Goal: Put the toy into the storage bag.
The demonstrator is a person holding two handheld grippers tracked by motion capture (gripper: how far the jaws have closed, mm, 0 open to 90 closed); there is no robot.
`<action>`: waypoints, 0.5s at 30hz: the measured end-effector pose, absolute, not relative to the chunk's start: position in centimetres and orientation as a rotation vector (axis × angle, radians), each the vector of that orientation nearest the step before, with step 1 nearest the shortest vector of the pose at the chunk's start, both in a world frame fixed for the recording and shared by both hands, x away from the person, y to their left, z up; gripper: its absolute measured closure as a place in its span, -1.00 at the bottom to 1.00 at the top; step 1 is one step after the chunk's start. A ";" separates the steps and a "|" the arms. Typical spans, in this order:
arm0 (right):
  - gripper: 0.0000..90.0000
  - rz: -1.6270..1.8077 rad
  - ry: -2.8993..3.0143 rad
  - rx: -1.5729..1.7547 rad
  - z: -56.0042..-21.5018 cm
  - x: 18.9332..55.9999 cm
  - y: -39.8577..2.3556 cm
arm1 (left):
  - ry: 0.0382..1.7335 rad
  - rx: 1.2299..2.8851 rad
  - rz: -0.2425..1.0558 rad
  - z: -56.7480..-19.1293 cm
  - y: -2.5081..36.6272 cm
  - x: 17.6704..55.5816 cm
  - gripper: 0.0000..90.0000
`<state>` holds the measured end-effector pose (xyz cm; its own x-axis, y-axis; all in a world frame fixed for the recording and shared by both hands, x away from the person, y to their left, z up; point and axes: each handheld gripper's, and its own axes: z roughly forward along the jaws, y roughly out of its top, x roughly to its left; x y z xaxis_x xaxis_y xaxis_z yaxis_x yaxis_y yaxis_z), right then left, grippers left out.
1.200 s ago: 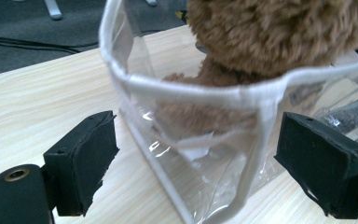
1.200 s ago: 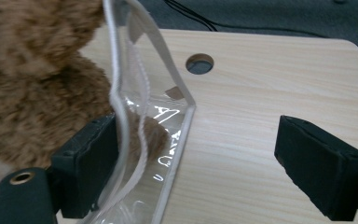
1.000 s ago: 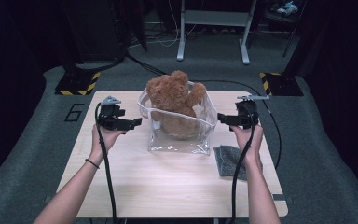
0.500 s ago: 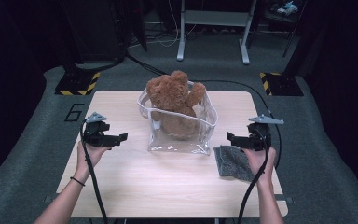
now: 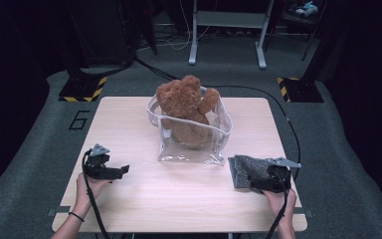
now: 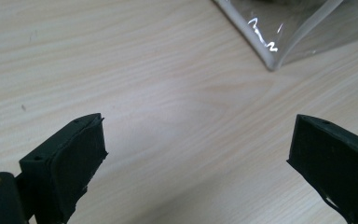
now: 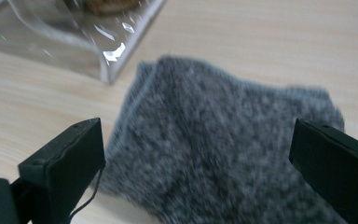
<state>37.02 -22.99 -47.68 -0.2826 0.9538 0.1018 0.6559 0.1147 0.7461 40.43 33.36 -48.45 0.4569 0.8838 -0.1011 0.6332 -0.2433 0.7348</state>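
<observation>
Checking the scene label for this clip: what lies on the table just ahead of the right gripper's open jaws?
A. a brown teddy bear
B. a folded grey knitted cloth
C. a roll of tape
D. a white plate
B: the right gripper view shows the grey knitted cloth spread on the table ahead of the right gripper, whose jaws stand wide apart.
</observation>
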 end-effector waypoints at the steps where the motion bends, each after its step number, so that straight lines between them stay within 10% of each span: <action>1: -0.96 0.987 1.997 1.556 -48.2 36.8 -23.2 | 1.263 1.978 0.440 -48.8 33.5 40.3 -0.94; 15: -1.00 0.903 1.976 1.532 -52.9 35.5 -23.7 | 1.267 2.045 0.502 -53.0 33.4 38.9 -0.96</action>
